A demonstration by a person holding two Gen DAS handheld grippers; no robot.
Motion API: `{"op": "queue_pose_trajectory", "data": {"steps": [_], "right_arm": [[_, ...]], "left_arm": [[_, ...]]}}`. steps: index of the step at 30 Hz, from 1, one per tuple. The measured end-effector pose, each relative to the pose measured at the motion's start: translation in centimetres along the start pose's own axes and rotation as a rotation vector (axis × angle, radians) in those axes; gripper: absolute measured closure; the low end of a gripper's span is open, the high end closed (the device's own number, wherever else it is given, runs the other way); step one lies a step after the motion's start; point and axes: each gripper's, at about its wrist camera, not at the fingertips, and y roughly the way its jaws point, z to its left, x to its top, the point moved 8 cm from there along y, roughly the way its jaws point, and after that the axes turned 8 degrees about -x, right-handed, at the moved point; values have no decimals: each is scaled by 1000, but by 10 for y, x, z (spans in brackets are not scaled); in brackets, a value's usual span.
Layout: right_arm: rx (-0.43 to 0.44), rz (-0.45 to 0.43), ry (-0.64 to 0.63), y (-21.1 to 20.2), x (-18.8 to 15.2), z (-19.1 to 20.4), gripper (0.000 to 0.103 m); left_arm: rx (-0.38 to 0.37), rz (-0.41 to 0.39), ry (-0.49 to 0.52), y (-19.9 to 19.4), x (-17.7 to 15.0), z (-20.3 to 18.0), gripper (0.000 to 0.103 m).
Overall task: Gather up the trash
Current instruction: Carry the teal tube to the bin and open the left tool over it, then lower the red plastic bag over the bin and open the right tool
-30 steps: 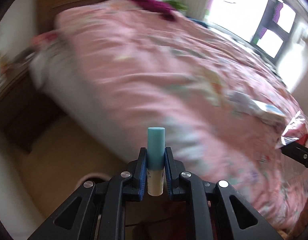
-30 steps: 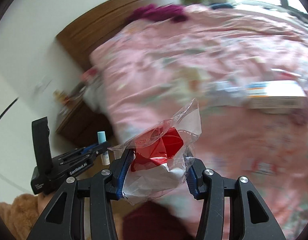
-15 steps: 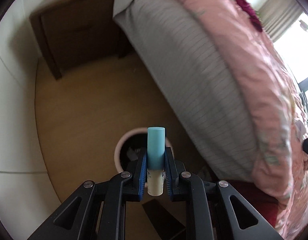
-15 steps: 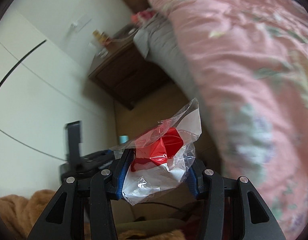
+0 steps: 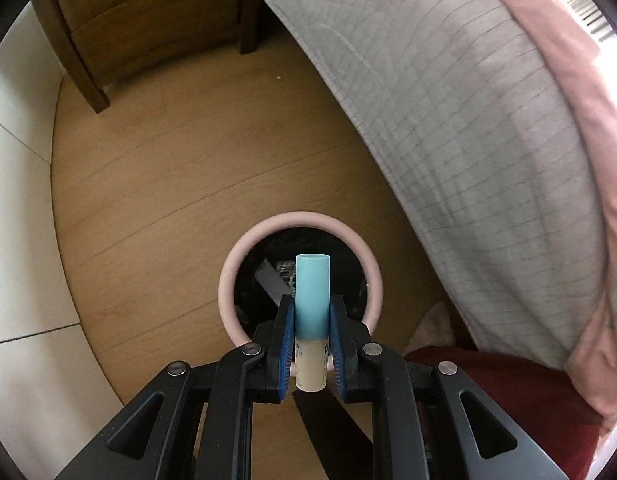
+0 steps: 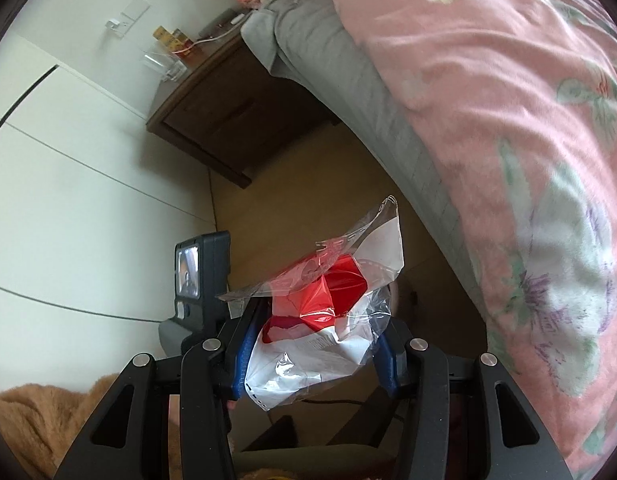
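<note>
Bin (image 5: 232, 280) mouth open; bed (image 5: 448, 120) close right, floor (image 5: 168, 168) clear left.

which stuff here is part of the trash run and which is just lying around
Job:
- left gripper, shut on the blue-capped tube
- right gripper, shut on the plastic wrapper
- pink-rimmed bin

Lying about:
- nightstand
- bed quilt

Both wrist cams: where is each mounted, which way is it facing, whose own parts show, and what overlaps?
Left wrist: behind the left claw, facing steeply down at the pink-rimmed bin on the floor; its fingers clamp a teal-capped tube.
Right wrist: behind the right claw, angled down along the bedside; its fingers hold a crumpled plastic wrapper; the left device's back and a furry sleeve show.
Shared: nightstand, grey mattress side.
</note>
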Motion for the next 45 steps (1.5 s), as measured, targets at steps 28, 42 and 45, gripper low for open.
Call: {"op": "queue_pose_trajectory", "data": {"steps": [28,42,45], "right_arm": [[-2,164,-40,73,9,7,55],[-100,280,-212,158,10,37,53],[-165,295,-259,168,9,36,31]], "left_arm": [[186,-102,16,-51,-14,38,12],[254,-182,-52,-77,-11,57,12],[280,-184,-59,-77,-11,63,12]]}}
